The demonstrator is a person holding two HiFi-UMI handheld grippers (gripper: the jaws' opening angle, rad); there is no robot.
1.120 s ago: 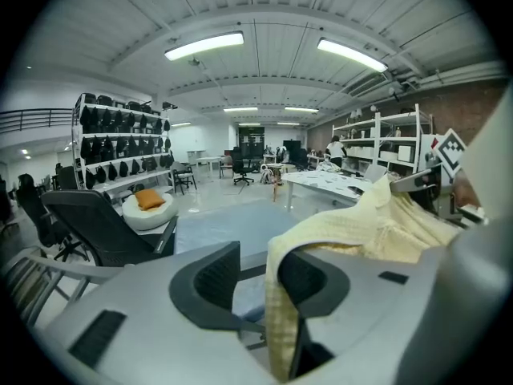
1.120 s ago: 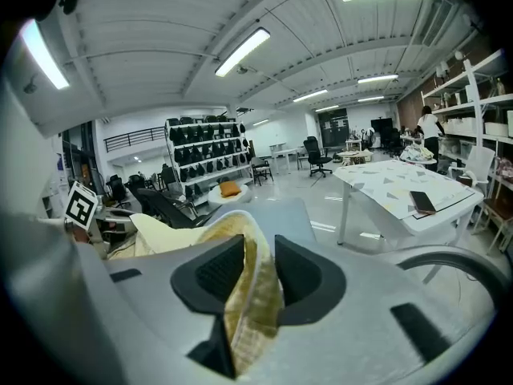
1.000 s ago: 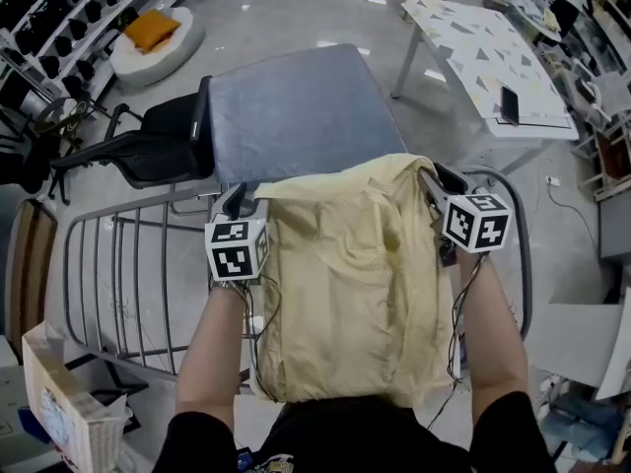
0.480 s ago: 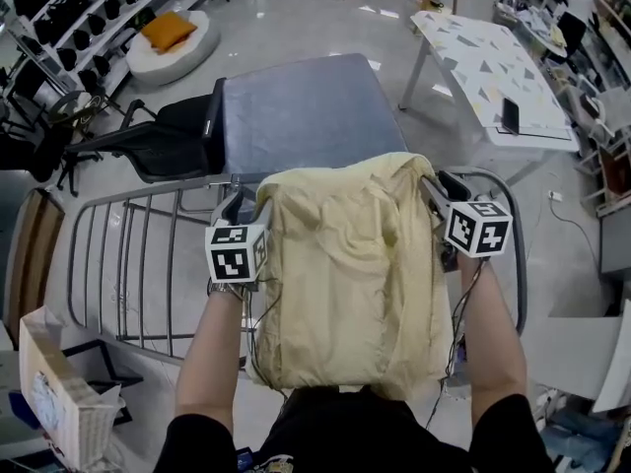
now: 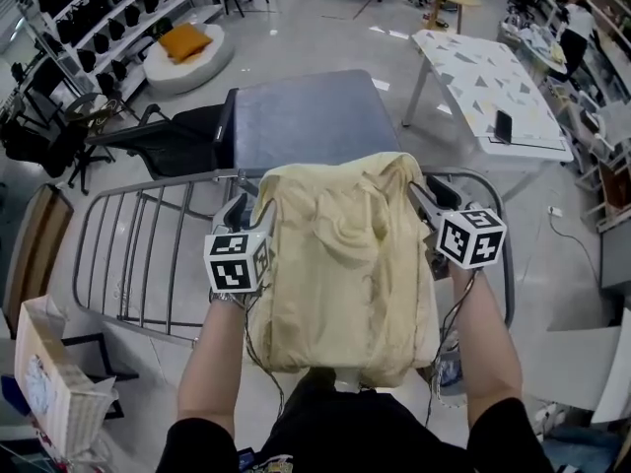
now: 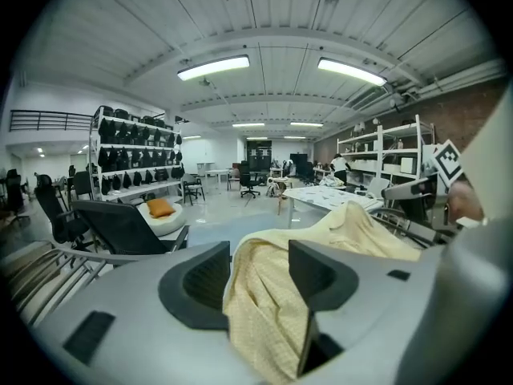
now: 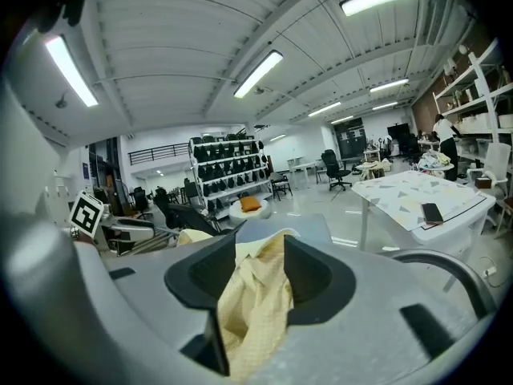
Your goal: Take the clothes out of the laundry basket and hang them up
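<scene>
Up since a second ago: we lift yellow shirt (image 5: 345, 264) above rack (image 5: 158, 184) | left gripper (image 5: 248, 210), right gripper (image 5: 426, 193) clamp its top corners, jaws just eased wider | shirt spread at 12 o'clock for draping flat

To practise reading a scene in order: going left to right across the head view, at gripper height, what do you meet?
Rack bars → left gripper → garment → right gripper. Both grippers' jaws have just been opening, with the garment between them.
</scene>
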